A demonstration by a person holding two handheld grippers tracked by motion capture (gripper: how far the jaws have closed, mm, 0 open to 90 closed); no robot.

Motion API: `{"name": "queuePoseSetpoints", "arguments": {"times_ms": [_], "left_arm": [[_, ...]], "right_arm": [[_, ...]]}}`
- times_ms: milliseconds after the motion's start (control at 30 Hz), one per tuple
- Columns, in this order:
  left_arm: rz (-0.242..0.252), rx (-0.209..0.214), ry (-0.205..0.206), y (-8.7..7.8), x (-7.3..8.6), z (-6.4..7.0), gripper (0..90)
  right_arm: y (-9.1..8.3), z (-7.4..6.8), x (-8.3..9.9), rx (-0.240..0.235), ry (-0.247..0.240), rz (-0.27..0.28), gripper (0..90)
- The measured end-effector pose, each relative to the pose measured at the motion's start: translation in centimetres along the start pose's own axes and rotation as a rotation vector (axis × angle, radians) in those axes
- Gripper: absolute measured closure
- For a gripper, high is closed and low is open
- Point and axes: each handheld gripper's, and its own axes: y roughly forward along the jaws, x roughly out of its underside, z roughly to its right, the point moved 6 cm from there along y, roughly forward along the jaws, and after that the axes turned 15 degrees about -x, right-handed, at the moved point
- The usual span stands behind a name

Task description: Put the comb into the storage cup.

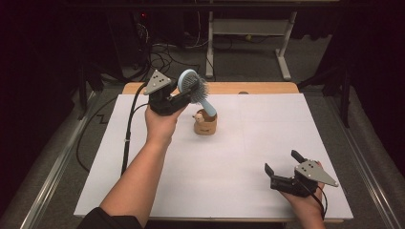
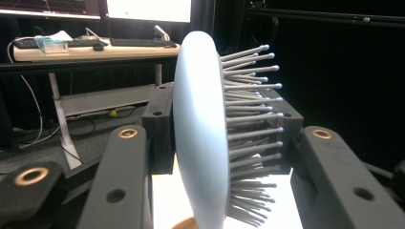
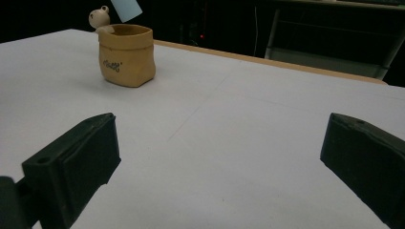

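Note:
My left gripper (image 1: 187,96) is raised above the back of the table, shut on the head of a light blue hairbrush (image 1: 193,85). In the left gripper view the brush (image 2: 200,133) stands edge-on between the jaws, with its bristles toward the right one. Its handle (image 1: 207,107) slants down to the mouth of a small tan pot (image 1: 205,125). In the right gripper view the handle's end (image 3: 126,9) hangs just above the pot (image 3: 126,55). A little animal figure (image 3: 99,16) sits on the pot's rim. My right gripper (image 1: 282,161) rests open at the front right, empty.
A white sheet (image 1: 267,133) covers the table, and a strip of wood (image 1: 258,88) shows along its far edge. A desk frame (image 1: 248,28) and cables stand on the floor beyond. Metal rails (image 1: 52,167) run along both sides.

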Motion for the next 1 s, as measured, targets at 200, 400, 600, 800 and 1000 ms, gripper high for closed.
{"name": "queuePoseSetpoints", "arguments": {"times_ms": [200,400,600,800,1000], "left_arm": [[-0.003,-0.007,-0.008,0.2,0.0,-0.1,56.2],[-0.020,-0.021,0.000,0.6,0.3,-0.6,56.2],[-0.038,-0.024,0.002,1.0,0.8,-0.6,56.2],[-0.051,-0.029,0.007,1.5,1.1,-0.7,56.1],[-0.067,-0.027,0.001,2.0,1.6,-0.5,56.1]], "right_arm": [[0.0,0.1,0.0,0.002,0.005,0.000,0.3],[0.0,0.1,0.0,0.000,0.006,0.000,0.3],[0.0,0.1,0.0,0.002,0.005,0.000,0.3],[0.0,0.1,0.1,0.001,0.008,-0.001,0.3],[-0.1,0.1,0.0,0.002,0.009,0.006,0.3]]}}
